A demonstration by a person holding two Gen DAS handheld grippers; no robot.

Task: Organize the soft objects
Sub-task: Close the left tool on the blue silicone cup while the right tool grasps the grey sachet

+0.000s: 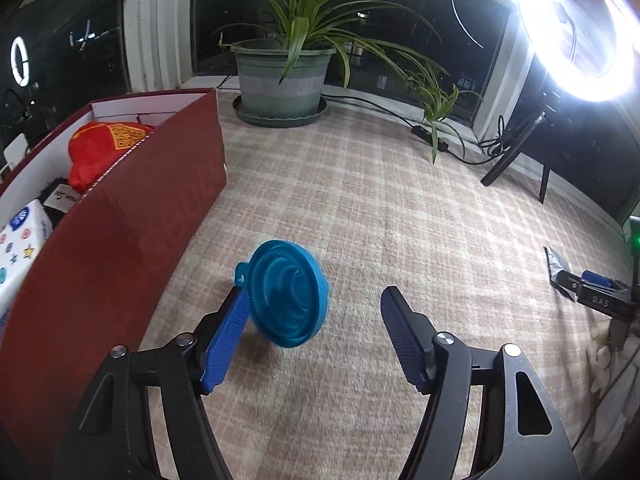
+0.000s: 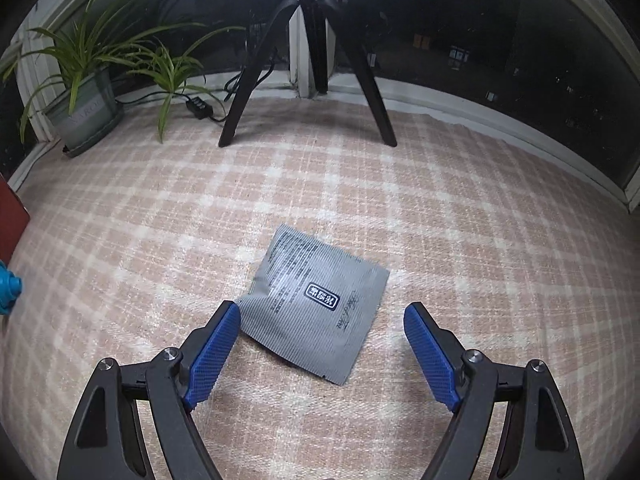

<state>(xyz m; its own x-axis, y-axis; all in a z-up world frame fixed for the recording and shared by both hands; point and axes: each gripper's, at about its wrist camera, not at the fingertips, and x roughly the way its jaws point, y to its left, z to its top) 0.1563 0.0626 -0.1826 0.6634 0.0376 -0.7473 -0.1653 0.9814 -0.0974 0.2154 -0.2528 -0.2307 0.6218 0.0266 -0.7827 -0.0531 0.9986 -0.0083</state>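
A blue collapsible silicone funnel (image 1: pixel 289 294) lies tilted on the plaid cloth, just right of the red box (image 1: pixel 120 240). My left gripper (image 1: pixel 314 300) is open, its left finger against the funnel's rim, its right finger well apart. A flat grey foil sachet (image 2: pixel 316 304) lies on the cloth in the right wrist view. My right gripper (image 2: pixel 322 314) is open and empty, its fingers either side of the sachet's near part. The sachet (image 1: pixel 558 262) and right gripper (image 1: pixel 600 300) also show at the far right of the left wrist view. The funnel (image 2: pixel 7 286) peeks in at the left edge.
The red box holds a red pouch (image 1: pixel 102 148), a white patterned packet (image 1: pixel 18 240) and a dark item. A potted plant (image 1: pixel 282 80) stands at the back by the window. A ring light (image 1: pixel 576 28) on a tripod (image 2: pixel 308 60) and cables (image 1: pixel 440 136) stand at the back right.
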